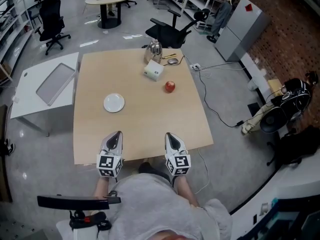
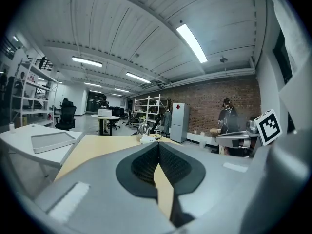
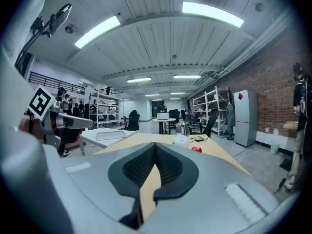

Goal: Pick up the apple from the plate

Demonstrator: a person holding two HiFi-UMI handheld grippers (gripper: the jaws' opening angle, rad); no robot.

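The red apple (image 1: 170, 86) is not on the white plate (image 1: 114, 103). It is seen on the bare wooden surface (image 1: 145, 129), well apart from the plate, off to its right and a bit farther away. Nothing is seen on the plate. The apple may have been taken off the plate and set down, or it may never have been put there; which one cannot be told. A white box (image 1: 153, 70) and a shiny kettle (image 1: 154, 49) are found beyond the plate, toward the far side. Both tools are held at the near edge, on the person's side of the plate, likely because nothing is being reached for right now. The left tool (image 1: 117, 134) is squeezed closed with nothing in it. The right tool (image 1: 169, 134) is closed and empty too. They are held side by side and nearly flat, with their tips aimed across the surface toward the far side.
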